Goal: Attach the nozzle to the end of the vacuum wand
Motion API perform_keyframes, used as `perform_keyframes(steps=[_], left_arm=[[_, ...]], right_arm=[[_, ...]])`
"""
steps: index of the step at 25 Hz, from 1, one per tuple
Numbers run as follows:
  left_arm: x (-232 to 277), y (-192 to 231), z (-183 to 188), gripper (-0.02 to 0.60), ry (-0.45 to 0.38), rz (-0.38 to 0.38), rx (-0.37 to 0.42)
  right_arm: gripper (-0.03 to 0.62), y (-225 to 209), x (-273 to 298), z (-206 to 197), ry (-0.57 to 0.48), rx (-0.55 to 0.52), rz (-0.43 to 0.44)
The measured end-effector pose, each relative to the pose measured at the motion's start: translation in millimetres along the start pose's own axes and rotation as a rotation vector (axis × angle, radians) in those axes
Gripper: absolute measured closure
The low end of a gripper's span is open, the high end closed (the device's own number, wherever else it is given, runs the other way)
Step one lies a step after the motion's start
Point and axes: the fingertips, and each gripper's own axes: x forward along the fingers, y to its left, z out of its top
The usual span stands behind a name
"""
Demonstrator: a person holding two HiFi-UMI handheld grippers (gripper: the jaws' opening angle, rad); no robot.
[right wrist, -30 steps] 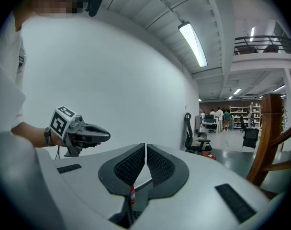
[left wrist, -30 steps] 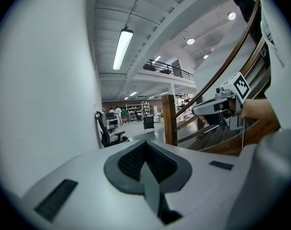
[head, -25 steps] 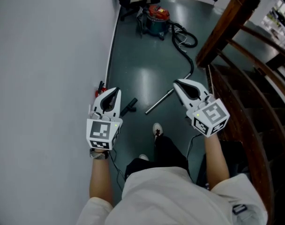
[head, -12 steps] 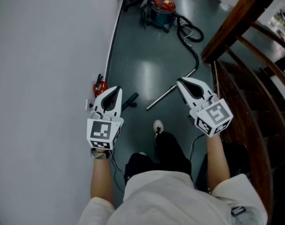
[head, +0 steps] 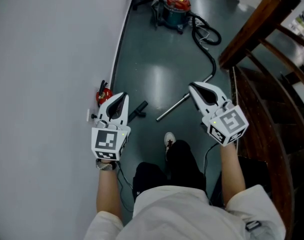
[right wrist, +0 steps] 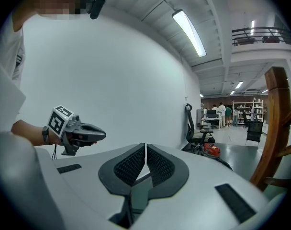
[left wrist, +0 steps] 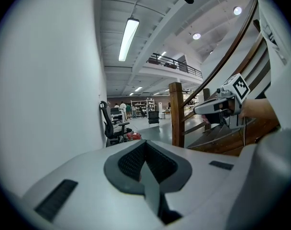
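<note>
Both grippers were closed and empty. The pads of the left gripper (head: 121,98) met with nothing between them, and those of the right gripper (head: 193,88) were all but touching in the same way. Both were held well above the floor (head: 152,59), where the task's things lay. The black nozzle (head: 137,110) sat on the floor just right of the left gripper's tip in the head view, near the wall side. The metal wand (head: 173,107) lay beside it with a small gap between them. Its long axis ran diagonally from a free end close to the nozzle up and right, passing beneath the right gripper toward the hose (head: 208,49) and the vacuum (head: 171,6) farther down the hall. The left hand was therefore the nearer one to the nozzle, and the right hand the nearer one to the wand's shaft. Both things lay below and slightly ahead of the grippers. Neither gripper view showed them, since each camera looked out nearly level across the hall. The next reach would probably have to go downward.
</note>
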Motion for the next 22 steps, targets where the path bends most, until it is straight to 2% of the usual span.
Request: perform_keyframes(steps=[14,22], left_arm=[[52.6,14.6,-67.8,0.586,0.002,0.006,-0.006],[73.3,22.4,-123.6,0.586,0.013,0.024,-0.011]], right_arm=[[0.565,-24.6,43.0,-64.0,0.012,-0.022,0.020],[0.565,-36.1,61.7,-118.3,0.026,-0.035,0.007]])
